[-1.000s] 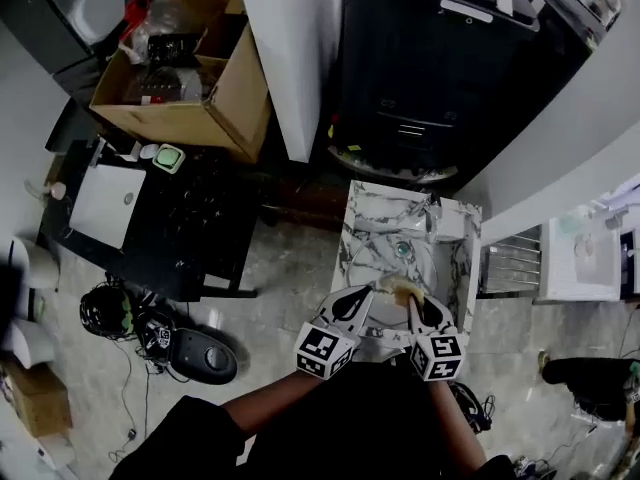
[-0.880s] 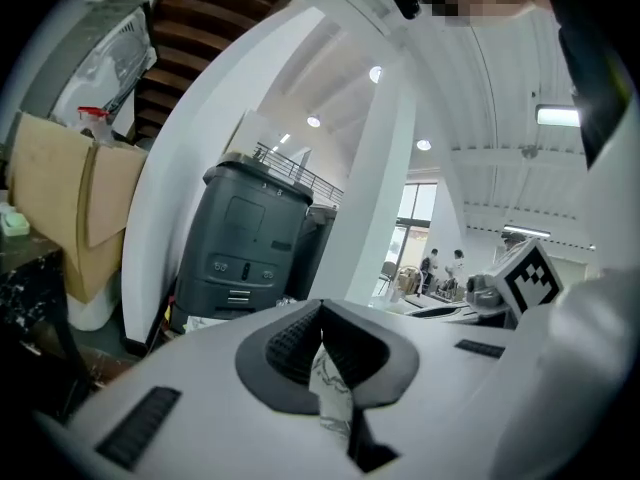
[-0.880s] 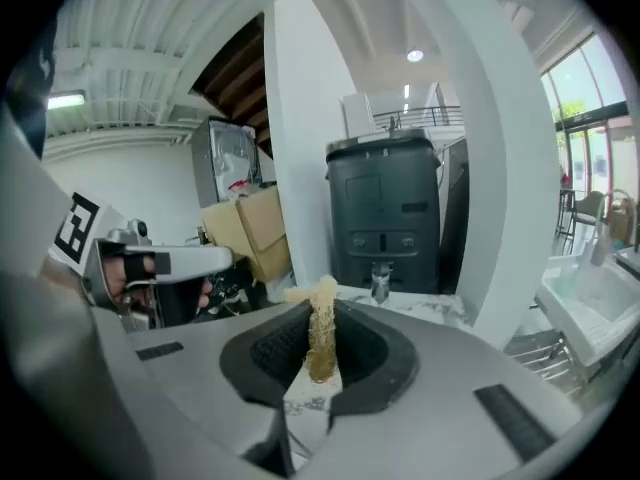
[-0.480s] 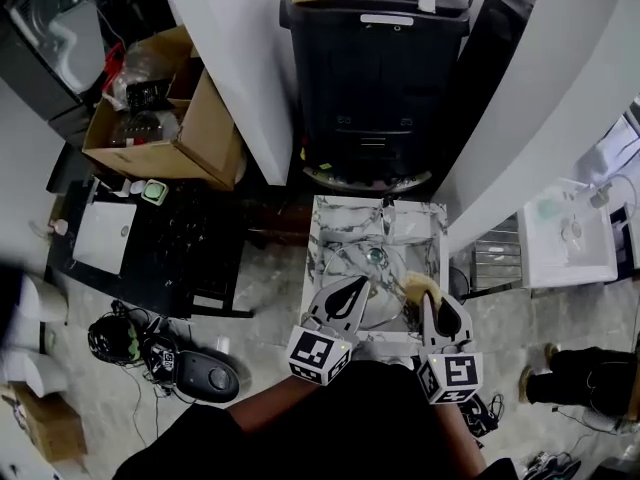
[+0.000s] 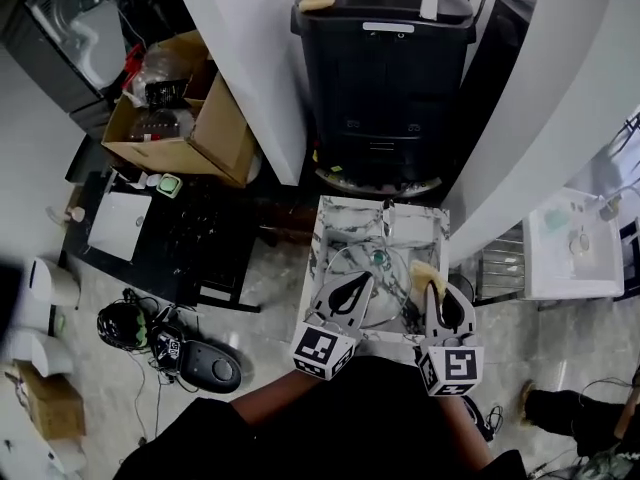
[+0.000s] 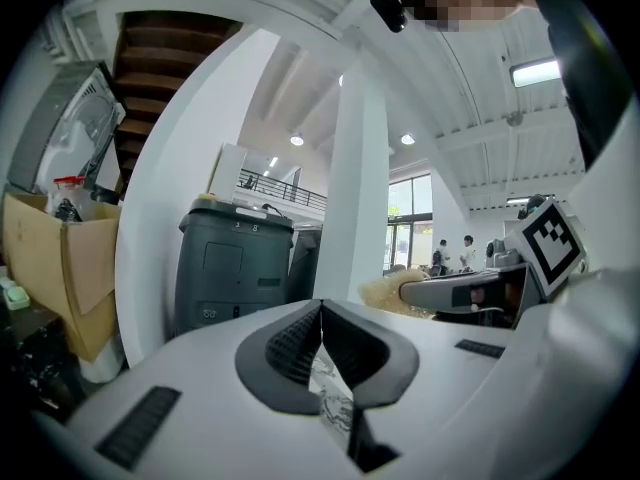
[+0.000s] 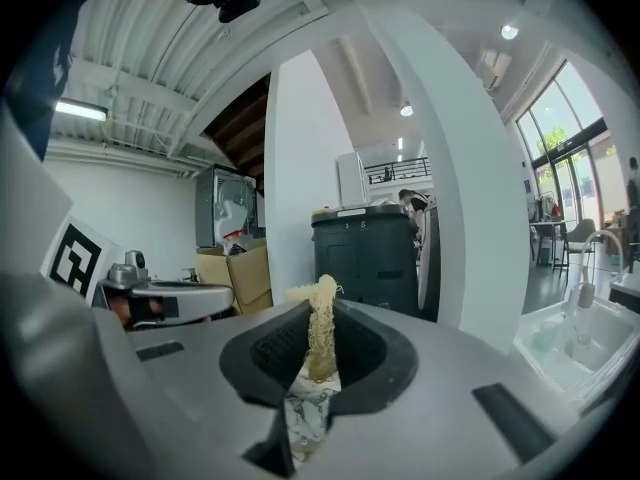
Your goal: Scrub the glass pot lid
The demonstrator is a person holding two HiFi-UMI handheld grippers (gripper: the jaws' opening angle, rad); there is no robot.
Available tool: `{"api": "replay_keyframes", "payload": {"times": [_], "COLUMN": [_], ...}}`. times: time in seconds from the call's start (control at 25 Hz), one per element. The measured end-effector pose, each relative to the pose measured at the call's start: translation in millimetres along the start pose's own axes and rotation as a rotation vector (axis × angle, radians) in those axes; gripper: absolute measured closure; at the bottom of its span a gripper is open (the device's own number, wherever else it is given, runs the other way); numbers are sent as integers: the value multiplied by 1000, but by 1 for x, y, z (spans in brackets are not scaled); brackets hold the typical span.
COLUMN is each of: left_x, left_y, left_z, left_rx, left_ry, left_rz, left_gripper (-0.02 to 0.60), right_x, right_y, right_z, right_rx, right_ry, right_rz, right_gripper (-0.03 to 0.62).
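The glass pot lid (image 5: 378,259) lies in a small marble sink (image 5: 338,216), its knob near the middle of the basin. My left gripper (image 5: 357,283) hangs over the lid's near left edge. Its jaws meet at the tips (image 6: 321,308) and I see nothing between them. My right gripper (image 5: 430,286) sits over the sink's right side, shut on a yellowish loofah scrubber (image 7: 320,336). The scrubber (image 5: 424,271) sticks out past the jaws. It also shows in the left gripper view, loofah (image 6: 385,290) on the right gripper (image 6: 455,293).
A black wheeled bin (image 5: 385,58) stands behind the sink, next to a white pillar (image 5: 255,58). A cardboard box (image 5: 180,118) and a black table (image 5: 195,238) are at the left. A white washbasin (image 5: 570,243) is at the right.
The right gripper with the loofah has drawn away to the right, from beside the left gripper's tip to the sink's right side. The head view has shifted.
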State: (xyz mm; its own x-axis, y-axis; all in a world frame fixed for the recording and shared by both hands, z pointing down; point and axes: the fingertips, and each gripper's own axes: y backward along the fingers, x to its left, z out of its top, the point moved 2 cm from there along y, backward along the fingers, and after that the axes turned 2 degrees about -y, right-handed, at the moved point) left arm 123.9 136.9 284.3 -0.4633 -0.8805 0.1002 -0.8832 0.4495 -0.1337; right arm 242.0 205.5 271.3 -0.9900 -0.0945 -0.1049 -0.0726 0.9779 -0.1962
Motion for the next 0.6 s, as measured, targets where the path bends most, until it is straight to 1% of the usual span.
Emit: {"api": "replay_keyframes", "payload": {"times": [0.2, 0.32, 0.6], "left_x": [-8, -7, -5], "left_y": [1, 6, 9], "left_z": [2, 2, -1], "left_rx": [-2, 1, -14], "left_ry": [-29, -38, -30], "left_rz": [11, 27, 60], "left_gripper": [565, 565, 565], "right_x": [8, 11, 7], "right_y": [-1, -3, 1], "right_z": [3, 4, -5], "right_rx": [-3, -2, 8], "right_ry": [25, 31, 39], "right_rz": [45, 48, 37], "right_gripper": [533, 533, 533]}}
